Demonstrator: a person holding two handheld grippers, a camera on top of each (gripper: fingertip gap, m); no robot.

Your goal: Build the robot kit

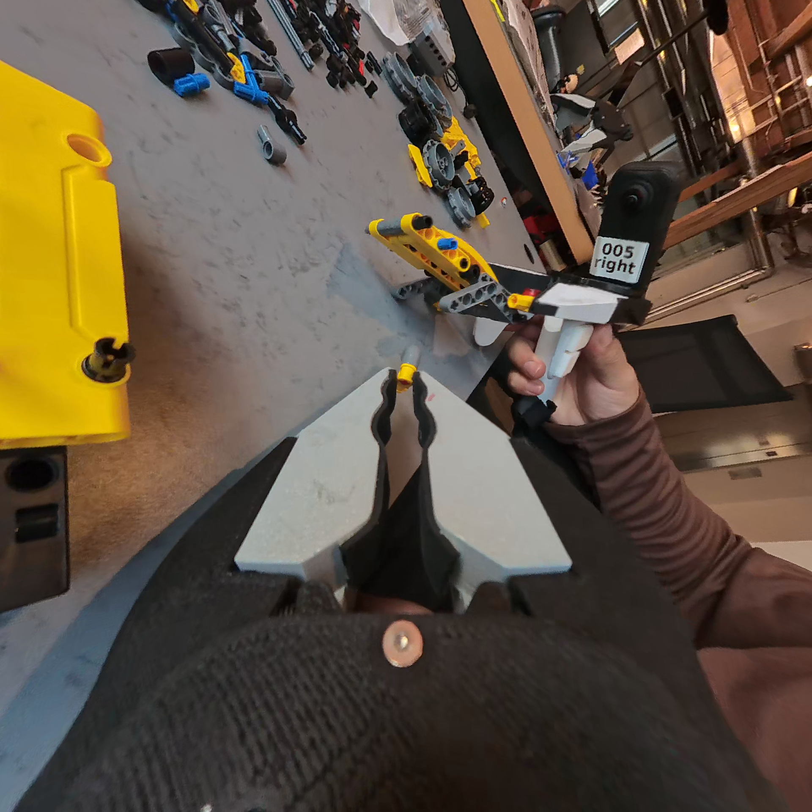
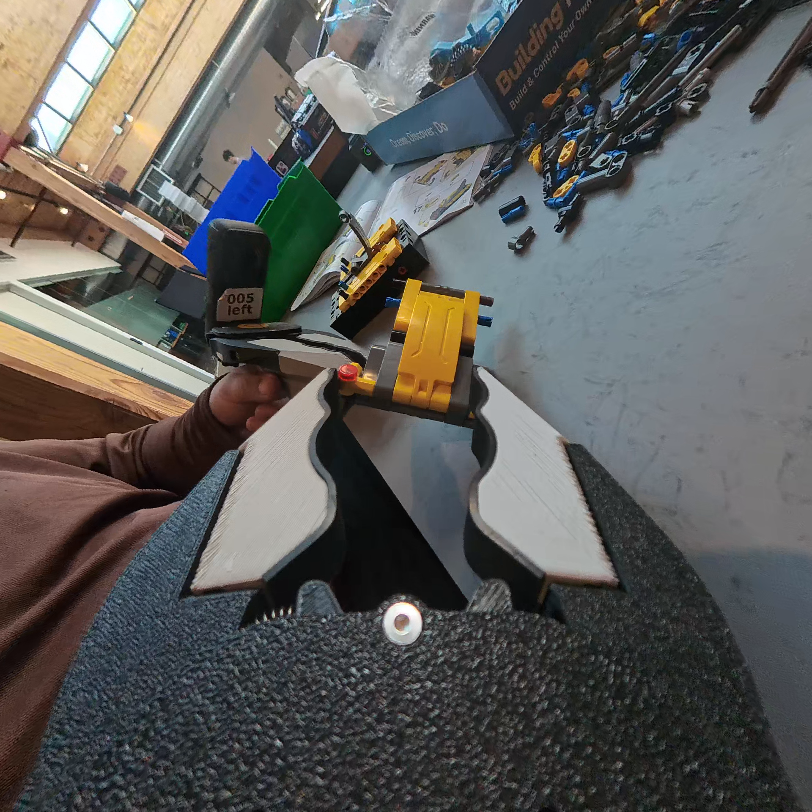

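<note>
your left gripper (image 1: 403, 377) pinching small yellow pin (image 1: 405, 373) at 12 o'clock | your right gripper (image 2: 406, 389) clamped on yellow-grey brick assembly (image 2: 428, 351) | yellow panel (image 1: 52, 263) at 9 o'clock | grey table (image 1: 219, 228)

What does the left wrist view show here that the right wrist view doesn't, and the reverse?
Only the left wrist view shows the left gripper shut on a small yellow pin, a big yellow panel with a black pin in its corner, and grey toothed wheels.

Only the right wrist view shows the open instruction booklet, the product box, and the blue bin and green bin.

Both show the right gripper clamping the yellow and grey assembly, the grey table, and scattered loose parts.
</note>
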